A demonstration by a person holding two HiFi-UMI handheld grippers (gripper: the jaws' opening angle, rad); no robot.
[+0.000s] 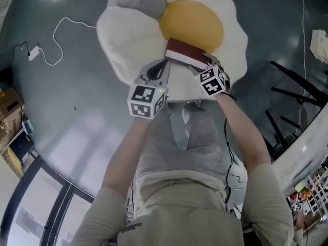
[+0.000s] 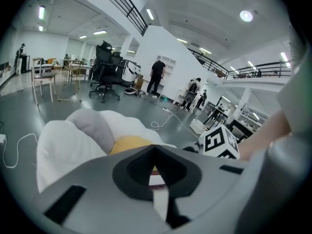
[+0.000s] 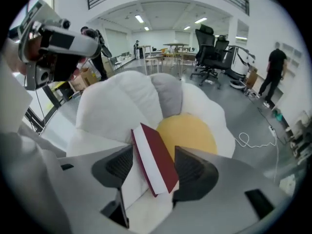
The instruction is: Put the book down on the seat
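Note:
A dark red book [image 1: 184, 51] with white page edges hangs over the seat, a fried-egg cushion [image 1: 133, 35] with a white rim, a yellow centre and a grey patch. My left gripper [image 1: 165, 63] is shut on the book's left corner; in the left gripper view a sliver of the book [image 2: 157, 182] shows between the closed jaws of this gripper [image 2: 157, 152], with the cushion [image 2: 63, 140] beyond. My right gripper [image 1: 207, 65] is at the book's right end. In the right gripper view the book [image 3: 158, 165] stands tilted between the wide jaws of the right gripper [image 3: 153, 150], with a gap on its left side.
A white cable [image 1: 56, 40] lies on the grey floor left of the cushion. Black frame legs [image 1: 292, 96] stand to the right, cardboard boxes [image 1: 10, 104] at the far left. Office chairs [image 2: 105, 72] and a standing person [image 2: 157, 74] are far behind.

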